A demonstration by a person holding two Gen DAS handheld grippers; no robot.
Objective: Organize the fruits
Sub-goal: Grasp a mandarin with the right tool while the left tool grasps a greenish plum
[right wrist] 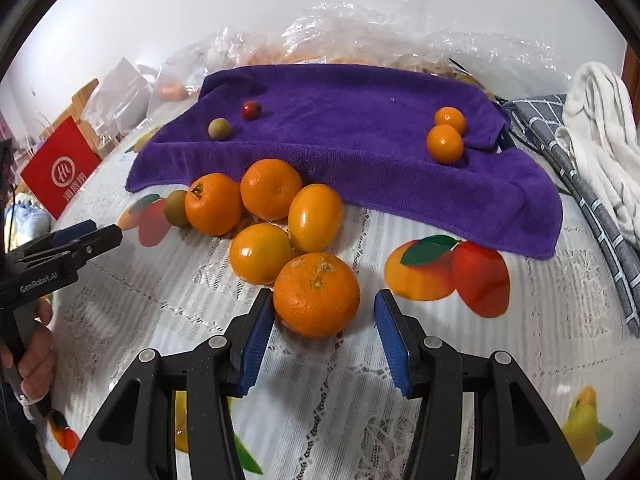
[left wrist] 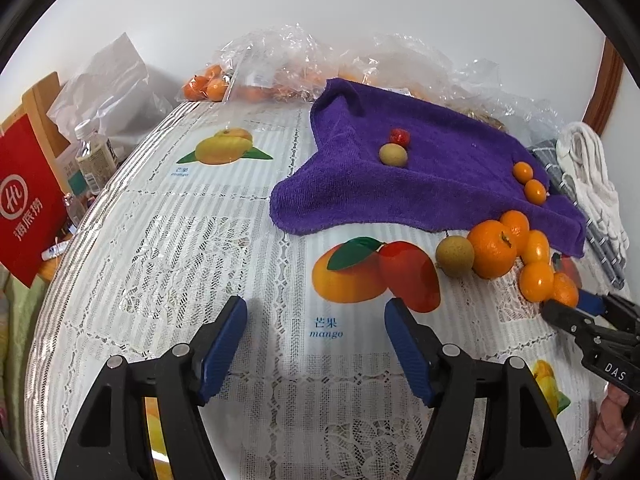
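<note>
My right gripper (right wrist: 324, 320) sits open around the nearest orange (right wrist: 317, 295), left pad touching, right pad apart. My left gripper (left wrist: 316, 320) hangs open over bare tablecloth (left wrist: 256, 240).

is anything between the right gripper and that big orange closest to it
Nothing visible. The right gripper is open, and the nearest orange sits at the mouth of its jaws, close to the left pad with a gap at the right one. The other oranges lie behind it, toward the purple towel.
</note>
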